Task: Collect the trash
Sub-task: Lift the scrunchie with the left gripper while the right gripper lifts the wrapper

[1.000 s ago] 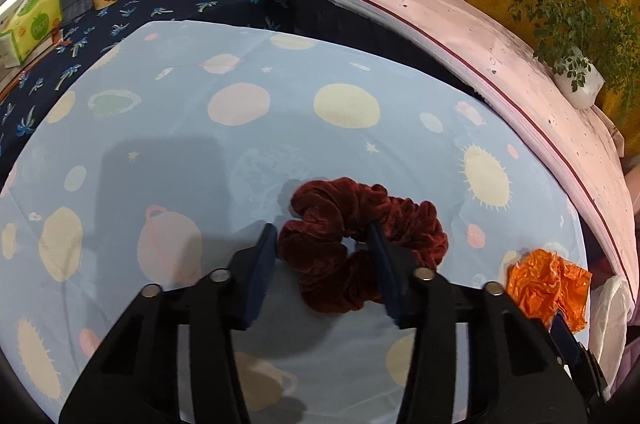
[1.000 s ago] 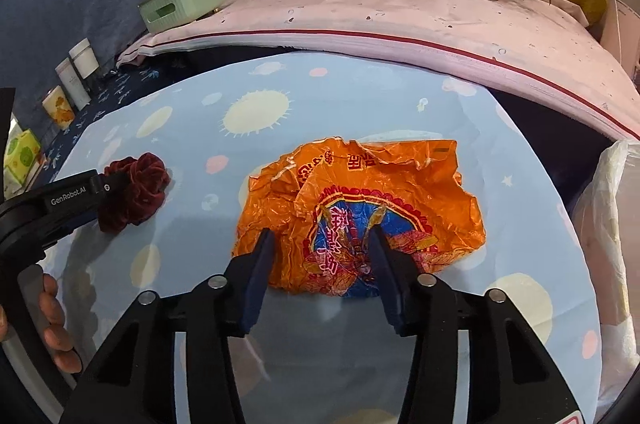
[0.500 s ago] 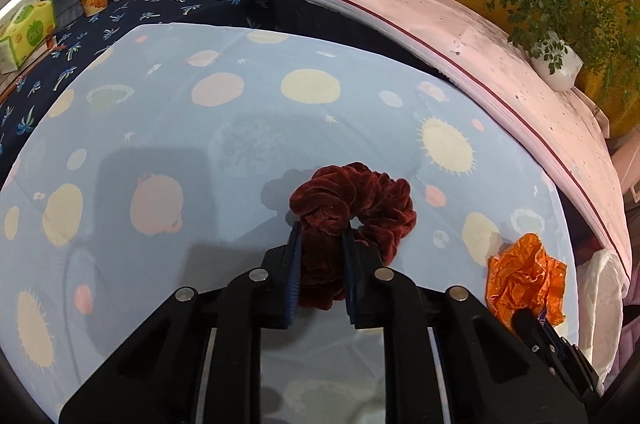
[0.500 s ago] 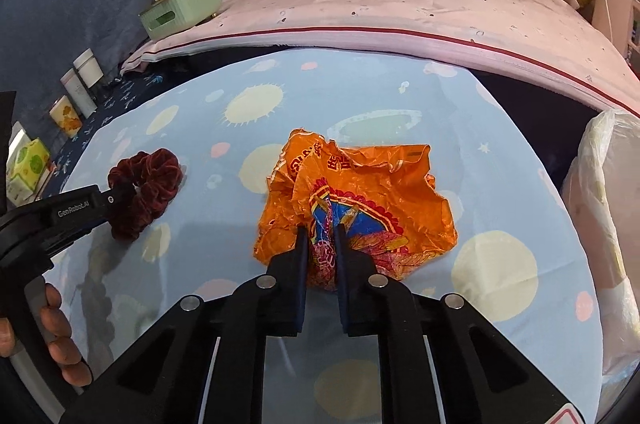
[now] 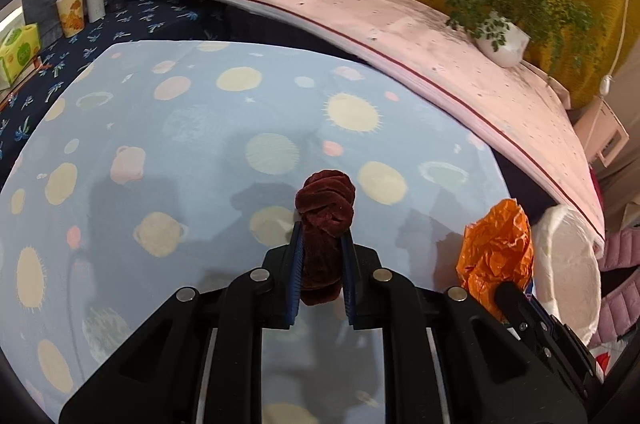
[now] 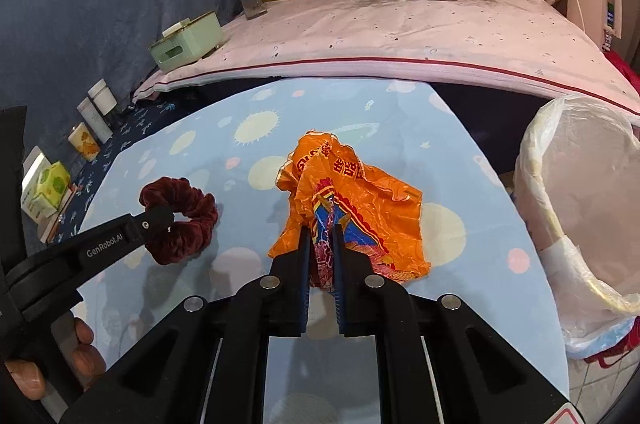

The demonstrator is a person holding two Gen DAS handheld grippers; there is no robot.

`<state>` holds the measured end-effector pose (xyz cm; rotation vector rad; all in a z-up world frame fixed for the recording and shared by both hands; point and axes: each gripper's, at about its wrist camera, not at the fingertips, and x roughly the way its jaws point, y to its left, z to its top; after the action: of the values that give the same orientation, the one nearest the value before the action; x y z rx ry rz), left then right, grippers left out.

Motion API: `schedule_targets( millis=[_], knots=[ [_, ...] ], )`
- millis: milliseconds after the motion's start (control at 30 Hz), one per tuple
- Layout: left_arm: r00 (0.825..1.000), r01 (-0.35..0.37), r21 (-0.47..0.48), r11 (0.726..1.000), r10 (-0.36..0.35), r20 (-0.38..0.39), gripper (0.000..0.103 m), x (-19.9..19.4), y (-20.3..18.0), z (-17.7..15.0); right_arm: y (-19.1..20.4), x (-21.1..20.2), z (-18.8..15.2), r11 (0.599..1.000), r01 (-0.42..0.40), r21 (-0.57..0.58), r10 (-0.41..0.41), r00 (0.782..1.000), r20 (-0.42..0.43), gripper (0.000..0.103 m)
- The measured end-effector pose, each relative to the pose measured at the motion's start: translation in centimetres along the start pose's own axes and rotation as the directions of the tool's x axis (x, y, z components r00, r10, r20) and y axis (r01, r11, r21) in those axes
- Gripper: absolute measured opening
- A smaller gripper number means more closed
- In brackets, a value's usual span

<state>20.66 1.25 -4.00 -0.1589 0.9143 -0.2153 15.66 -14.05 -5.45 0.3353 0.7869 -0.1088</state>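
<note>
We have both picks made, the left gripper (image 5: 322,240) clamped on the scrunchie (image 5: 325,208) mid-frame and the right gripper (image 6: 321,240) pinching the wrapper (image 6: 352,200), so next we carry them to the bin (image 6: 580,208) at right.

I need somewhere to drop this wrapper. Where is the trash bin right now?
In the right wrist view, the bag-lined trash bin stands at the far right, just off the edge of the blue tablecloth, right of the orange wrapper held by the right gripper.
</note>
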Motion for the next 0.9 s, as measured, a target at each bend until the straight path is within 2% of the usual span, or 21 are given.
schedule_targets(
  millis=[233, 533, 733, 900],
  knots=[
    [0.999, 0.05, 0.054, 0.997, -0.05, 0.003, 0.016, -1.6, -4.1, -1.4, -2.9, -3.3, 0.3, 0.999, 0.006, 0.045, -0.008, 0.999, 0.045, 0.01],
    [0.99, 0.137, 0.116, 0.984, -0.134, -0.031, 0.015, -2.3, -8.3, -3.5, -6.6, -5.8, -0.2, 0.995, 0.024, 0.097, -0.031, 0.997, 0.07, 0.01],
    [0.984, 0.172, 0.137, 0.976, -0.164, -0.066, 0.015, -2.4, -8.6, -5.4, -7.9, -6.6, -1.5, 0.994, 0.025, 0.104, -0.03, 0.998, 0.054, 0.01],
    [0.986, 0.15, 0.152, 0.977, -0.136, -0.098, 0.015, -1.8, -7.2, -7.4, -7.5, -6.6, -3.5, 0.996, 0.008, 0.093, -0.01, 1.0, 0.019, 0.01]
  ],
)
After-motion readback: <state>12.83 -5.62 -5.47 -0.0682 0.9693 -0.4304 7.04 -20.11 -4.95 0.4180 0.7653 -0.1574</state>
